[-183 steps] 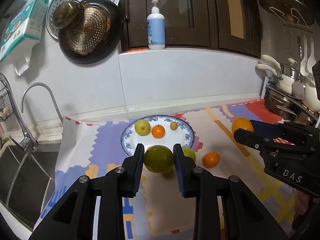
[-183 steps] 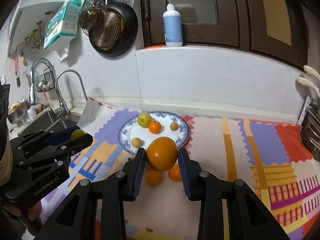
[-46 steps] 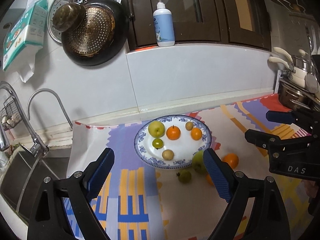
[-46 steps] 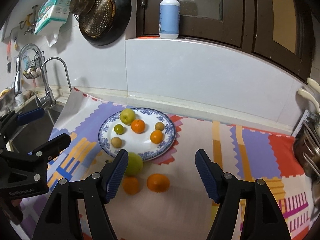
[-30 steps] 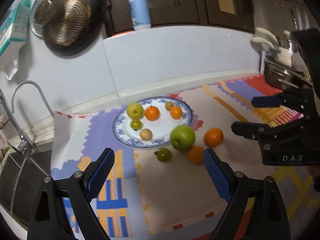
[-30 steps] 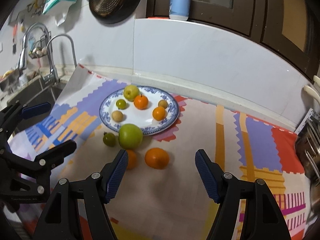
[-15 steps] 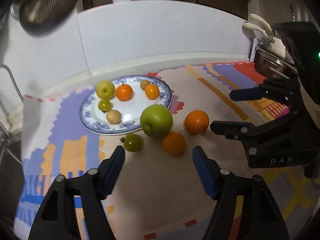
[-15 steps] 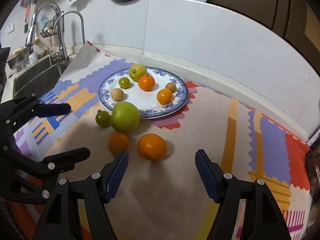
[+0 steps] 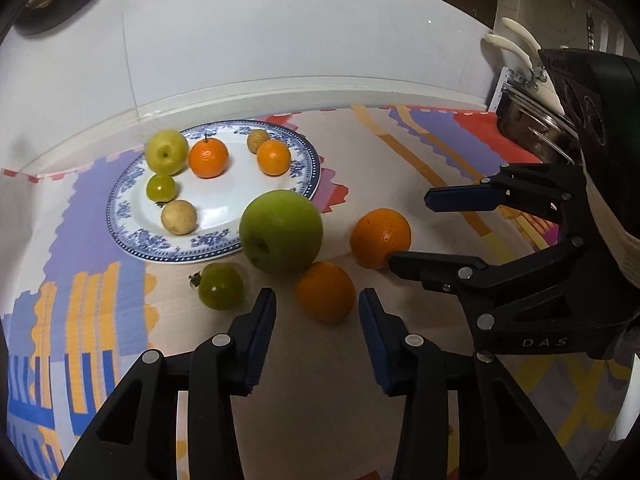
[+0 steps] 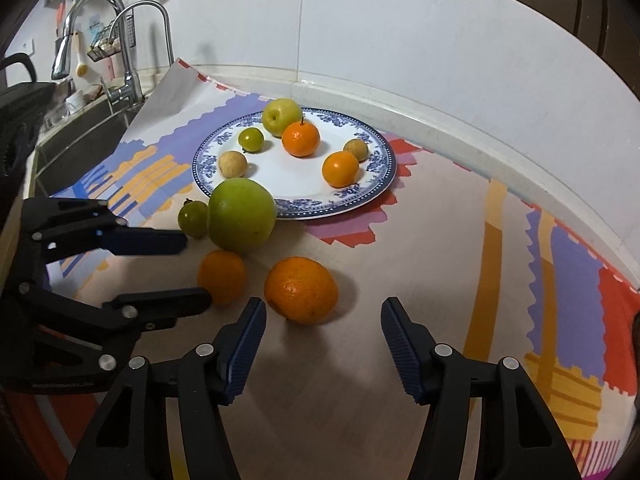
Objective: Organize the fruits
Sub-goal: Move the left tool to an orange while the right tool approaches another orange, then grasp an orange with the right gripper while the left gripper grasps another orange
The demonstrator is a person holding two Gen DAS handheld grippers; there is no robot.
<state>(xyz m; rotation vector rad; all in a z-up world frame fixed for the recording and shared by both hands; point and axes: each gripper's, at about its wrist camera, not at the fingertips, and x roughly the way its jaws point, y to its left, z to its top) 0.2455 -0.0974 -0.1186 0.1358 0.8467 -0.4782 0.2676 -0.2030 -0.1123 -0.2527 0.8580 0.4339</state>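
A blue-rimmed white plate (image 9: 136, 236) (image 10: 376, 196) holds several small fruits. On the mat in front of it lie a big green apple (image 9: 281, 231) (image 10: 241, 214), a small green fruit (image 9: 221, 286) (image 10: 193, 218), a small orange (image 9: 325, 297) (image 10: 221, 277) and a larger orange (image 9: 380, 238) (image 10: 301, 289). My left gripper (image 9: 316, 316) (image 10: 194, 268) is open, its fingers on either side of the small orange, just short of it. My right gripper (image 10: 322, 330) (image 9: 408, 232) is open, just short of the larger orange.
A colourful patterned mat (image 9: 400, 400) covers the counter. A sink with a faucet (image 10: 120, 40) lies at the left. A metal pot and utensil rack (image 9: 532, 120) stand at the right. A white tiled wall (image 9: 280, 40) runs behind the plate.
Both grippers let go of their fruit earlier and now have dropped lower and closer to the loose fruit. The left jaws have narrowed around the small orange.
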